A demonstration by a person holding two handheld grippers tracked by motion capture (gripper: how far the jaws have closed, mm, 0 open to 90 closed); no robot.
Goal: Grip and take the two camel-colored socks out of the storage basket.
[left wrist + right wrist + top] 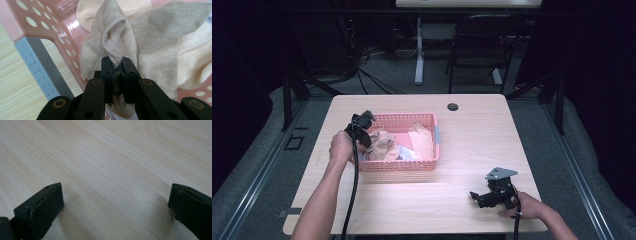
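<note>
A pink perforated basket [404, 165] stands on the wooden table, holding crumpled beige and pale cloths. My left gripper [363, 126] reaches over the basket's left rim. In the left gripper view its jaws are shut on a pinched fold of a beige cloth [120, 40], which bunches up above the left gripper [117, 68], with the basket wall [53, 23] at the left. Another peach cloth [422, 140] lies in the basket's right part. My right gripper [484, 197] rests low near the table's front right, wide open above the bare wood [110, 170].
The table [472, 130] has a dark round cable hole [453, 106] at the back centre. A black chair [482, 45] and a white desk leg [419, 50] stand beyond the table on the grey floor. Dark cables lie at the back left.
</note>
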